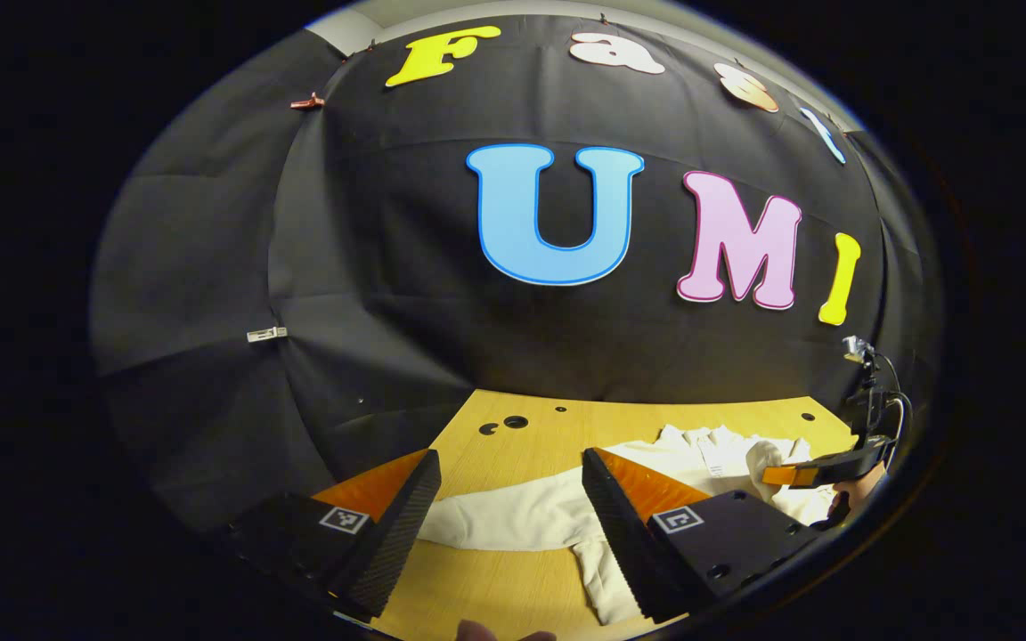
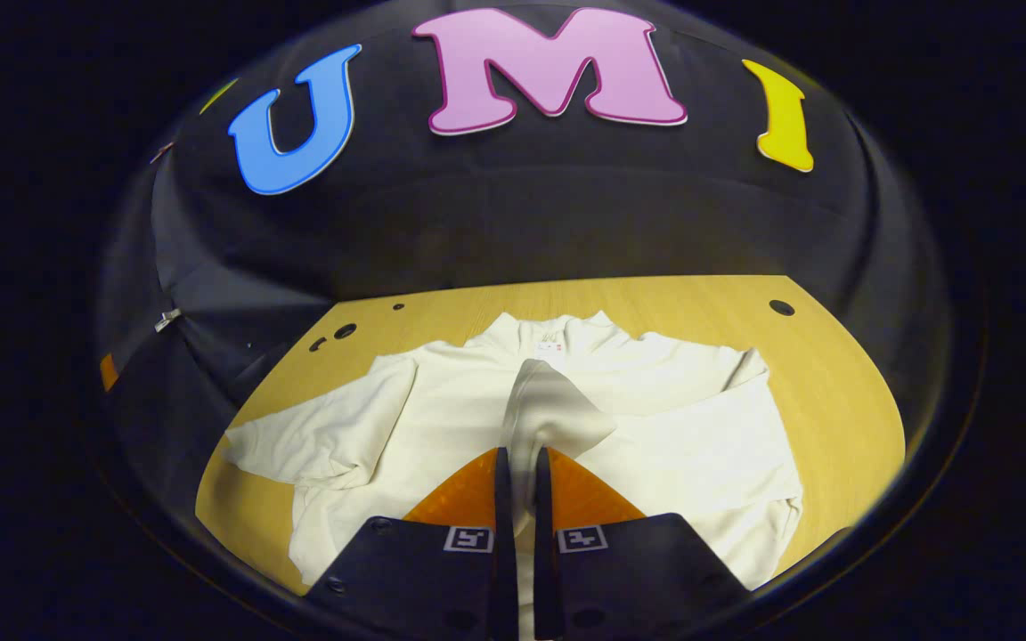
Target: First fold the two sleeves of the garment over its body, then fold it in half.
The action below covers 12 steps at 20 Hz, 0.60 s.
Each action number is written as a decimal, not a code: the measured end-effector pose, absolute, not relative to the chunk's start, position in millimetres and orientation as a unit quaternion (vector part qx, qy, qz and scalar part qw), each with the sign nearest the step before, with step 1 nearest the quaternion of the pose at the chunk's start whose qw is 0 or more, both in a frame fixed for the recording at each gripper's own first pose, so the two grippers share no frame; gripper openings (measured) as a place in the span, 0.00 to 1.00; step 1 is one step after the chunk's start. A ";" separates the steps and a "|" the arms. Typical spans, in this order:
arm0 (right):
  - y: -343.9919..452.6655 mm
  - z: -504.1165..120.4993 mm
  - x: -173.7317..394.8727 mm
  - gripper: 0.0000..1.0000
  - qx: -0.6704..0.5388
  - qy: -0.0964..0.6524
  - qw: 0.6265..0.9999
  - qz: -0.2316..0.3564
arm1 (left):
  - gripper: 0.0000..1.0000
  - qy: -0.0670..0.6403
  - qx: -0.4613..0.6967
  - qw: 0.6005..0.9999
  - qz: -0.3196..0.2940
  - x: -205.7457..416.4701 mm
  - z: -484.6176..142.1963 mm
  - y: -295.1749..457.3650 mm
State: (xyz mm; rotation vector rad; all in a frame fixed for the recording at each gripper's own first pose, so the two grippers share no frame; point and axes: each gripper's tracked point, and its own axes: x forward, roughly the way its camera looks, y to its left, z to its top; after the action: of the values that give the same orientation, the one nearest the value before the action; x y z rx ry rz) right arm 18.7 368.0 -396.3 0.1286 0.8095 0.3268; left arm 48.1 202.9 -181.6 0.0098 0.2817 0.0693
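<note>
The right gripper (image 2: pixel 515 476) is pinched on the cream garment's (image 2: pixel 442 401) right sleeve (image 2: pixel 557 405), carried over the body on the wooden table (image 2: pixel 834 374), while the left sleeve (image 1: pixel 513 516) is left unfolded beneath the spread left gripper (image 1: pixel 508 499).

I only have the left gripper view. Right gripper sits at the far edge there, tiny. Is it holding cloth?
Observer: Yes. The right gripper is shut on a sleeve, lifted over the garment body.
Operator: Other sleeve folded yet?
Observer: No. The right gripper view shows it spread flat on the table, pointing away from the body.
Operator: Collar end?
Observer: Toward the booth wall, with a small tag at the neck.
</note>
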 end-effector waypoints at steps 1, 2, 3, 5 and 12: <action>372.8 -406.0 17.1 0.11 0.056 0.400 0.900 0.162 | 0.99 0.144 0.005 0.989 0.038 50.1 -185.2 205.9; 377.6 -416.1 14.5 0.11 0.051 0.411 0.895 0.165 | 0.99 0.148 0.004 0.988 0.043 50.6 -190.3 209.2; 381.7 -426.2 11.6 0.11 0.047 0.420 0.891 0.168 | 0.99 0.151 0.002 0.987 0.048 51.9 -194.0 212.6; 388.3 -442.3 7.4 0.11 0.041 0.434 0.883 0.173 | 0.99 0.163 0.000 0.985 0.053 55.3 -204.8 219.5; 394.9 -462.7 0.6 0.23 0.059 0.467 0.864 0.178 | 0.99 0.192 -0.005 0.979 0.067 70.0 -243.9 241.0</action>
State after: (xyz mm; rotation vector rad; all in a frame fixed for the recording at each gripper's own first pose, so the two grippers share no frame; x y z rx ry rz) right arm 0.6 394.9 -462.7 0.1233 0.9794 0.3724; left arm 70.0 241.0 -243.9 -0.0094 0.3865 0.1357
